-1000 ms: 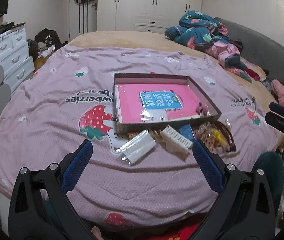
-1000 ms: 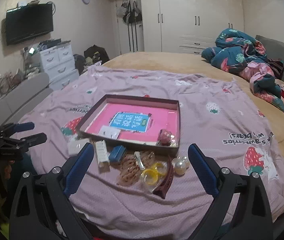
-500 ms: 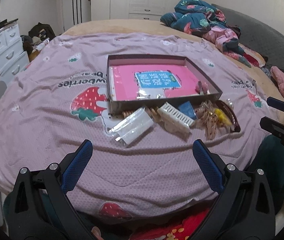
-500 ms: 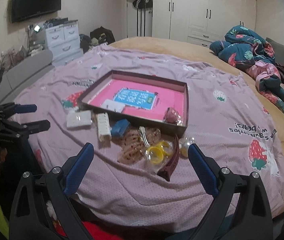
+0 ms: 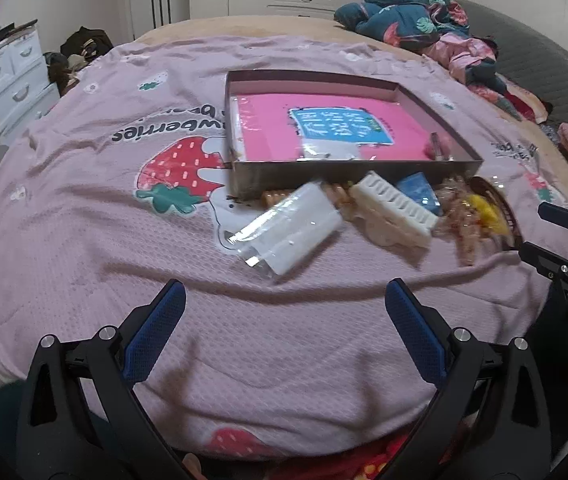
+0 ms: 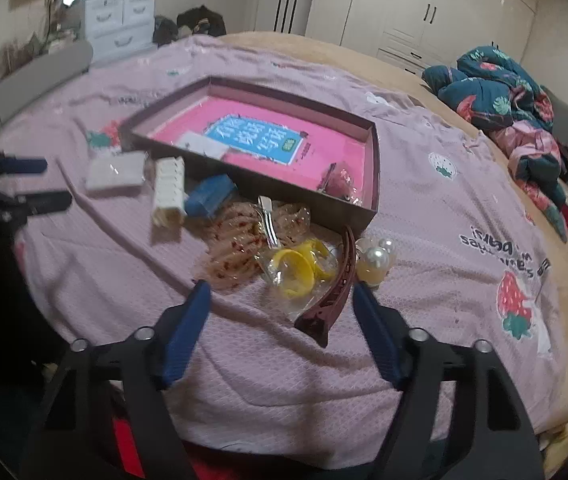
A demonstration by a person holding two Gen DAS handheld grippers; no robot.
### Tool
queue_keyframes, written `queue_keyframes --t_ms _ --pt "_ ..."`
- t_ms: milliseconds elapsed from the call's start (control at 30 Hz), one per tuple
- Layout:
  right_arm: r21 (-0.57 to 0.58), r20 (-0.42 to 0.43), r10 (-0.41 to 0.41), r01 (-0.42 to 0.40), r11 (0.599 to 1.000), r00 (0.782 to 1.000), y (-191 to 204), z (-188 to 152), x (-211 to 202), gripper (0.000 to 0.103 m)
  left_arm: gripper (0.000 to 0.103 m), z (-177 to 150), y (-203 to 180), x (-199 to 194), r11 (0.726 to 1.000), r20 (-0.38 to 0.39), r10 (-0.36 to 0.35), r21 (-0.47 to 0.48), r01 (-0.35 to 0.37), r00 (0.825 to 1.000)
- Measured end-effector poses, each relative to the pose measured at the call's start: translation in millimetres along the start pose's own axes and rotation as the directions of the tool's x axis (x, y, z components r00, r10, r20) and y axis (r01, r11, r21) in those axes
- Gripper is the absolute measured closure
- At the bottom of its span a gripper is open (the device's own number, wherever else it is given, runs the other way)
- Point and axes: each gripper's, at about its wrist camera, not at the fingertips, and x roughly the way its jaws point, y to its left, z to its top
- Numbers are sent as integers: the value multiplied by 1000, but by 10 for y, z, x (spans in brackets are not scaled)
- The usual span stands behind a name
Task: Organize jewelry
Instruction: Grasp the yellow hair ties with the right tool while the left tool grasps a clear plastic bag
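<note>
A shallow box (image 6: pixel 368 184) with a pink card inside sits on the pink strawberry bedspread (image 5: pixel 84 248), well in from its near edge. Along the box's near wall lies a scatter of jewelry and hair things: a clear packet (image 5: pixel 292 228), a white comb clip (image 5: pixel 396 208), a small blue box (image 6: pixel 210 194), speckled bracelets in wrap (image 6: pixel 232 248), yellow rings (image 6: pixel 294 270), a dark red hair claw (image 6: pixel 334 292) and pearl beads (image 6: pixel 378 256). A small pink piece (image 6: pixel 340 178) rests in the box's near right corner. The left gripper (image 5: pixel 284 304) hovers over bare bedspread with its jaws spread wide and nothing between them. The right gripper (image 6: pixel 282 300) is closing around the hair claw's end, its pads not yet touching it.
</note>
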Motion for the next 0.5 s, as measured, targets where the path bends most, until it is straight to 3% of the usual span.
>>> queue_keyframes --t_ms 233,367,500 --pt "-52 -28 -28 26 998 999 55 31 215 56 21 169 -4 211 998 -27 -7 58 9 1000" --pt "-64 -42 -41 38 997 998 31 75 343 64 21 235 -81 367 993 -51 7 119 -1 999" --pt "-60 -56 -27 24 998 998 -6 111 434 78 26 271 -135 503 988 -79 7 157 5 997"
